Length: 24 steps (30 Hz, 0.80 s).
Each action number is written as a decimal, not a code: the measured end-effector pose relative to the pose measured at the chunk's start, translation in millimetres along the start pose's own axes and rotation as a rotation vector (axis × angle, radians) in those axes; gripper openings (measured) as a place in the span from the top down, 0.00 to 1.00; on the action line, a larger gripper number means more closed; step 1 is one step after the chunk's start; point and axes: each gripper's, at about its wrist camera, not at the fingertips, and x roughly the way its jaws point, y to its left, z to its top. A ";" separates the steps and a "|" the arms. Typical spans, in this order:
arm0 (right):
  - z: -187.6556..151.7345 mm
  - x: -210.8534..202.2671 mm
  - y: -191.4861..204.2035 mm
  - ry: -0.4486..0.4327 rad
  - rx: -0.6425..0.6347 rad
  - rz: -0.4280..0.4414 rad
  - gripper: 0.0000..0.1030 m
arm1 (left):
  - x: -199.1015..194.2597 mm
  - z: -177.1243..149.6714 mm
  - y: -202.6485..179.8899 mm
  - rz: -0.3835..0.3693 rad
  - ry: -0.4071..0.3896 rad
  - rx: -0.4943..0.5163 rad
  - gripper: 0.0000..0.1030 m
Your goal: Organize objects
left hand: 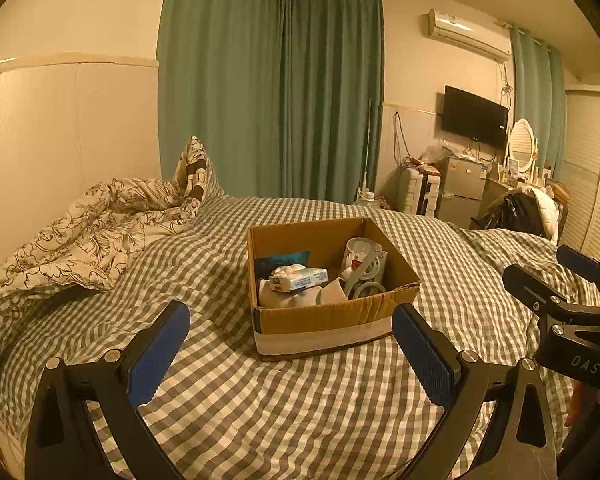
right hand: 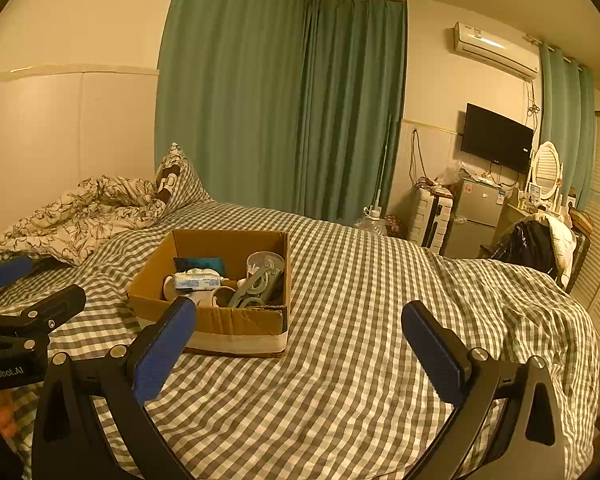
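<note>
An open cardboard box (left hand: pixel 324 322) (right hand: pixel 236 322) sits on the checked bedspread (left hand: pixel 292 408) (right hand: pixel 352 360). It holds a white tissue pack (left hand: pixel 298 280) (right hand: pixel 196 281), a clear plastic cup (left hand: pixel 358 252) (right hand: pixel 262 264), a grey clip-like item (left hand: pixel 366 280) (right hand: pixel 256 284), a white mug (left hand: pixel 334 291) (right hand: pixel 220 294) and a dark blue flat item (left hand: pixel 282 260) (right hand: pixel 200 263). My left gripper (left hand: pixel 290 350) is open and empty, just in front of the box. My right gripper (right hand: pixel 298 354) is open and empty, to the right of the box; it also shows at the right edge of the left wrist view (left hand: pixel 556 276).
A crumpled floral duvet (left hand: pixel 96 232) (right hand: pixel 88 212) lies at the bed's far left by the wall. Green curtains (left hand: pixel 268 92) hang behind. A small fridge (left hand: pixel 462 190) (right hand: pixel 478 216), a wall TV (left hand: pixel 474 118) and a chair with clothes (right hand: pixel 536 246) stand beyond the bed's right side.
</note>
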 end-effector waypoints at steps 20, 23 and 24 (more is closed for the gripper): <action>-0.4 1.9 3.4 0.008 0.005 -0.003 0.00 | -6.4 1.8 0.3 -0.014 -0.016 -0.009 0.00; -0.1 2.2 3.6 0.007 0.006 -0.003 0.00 | -6.7 1.9 -0.5 -0.011 -0.015 -0.013 0.00; -0.1 2.4 3.4 0.007 0.007 -0.004 0.00 | -6.7 2.0 -0.6 -0.007 -0.016 -0.012 0.00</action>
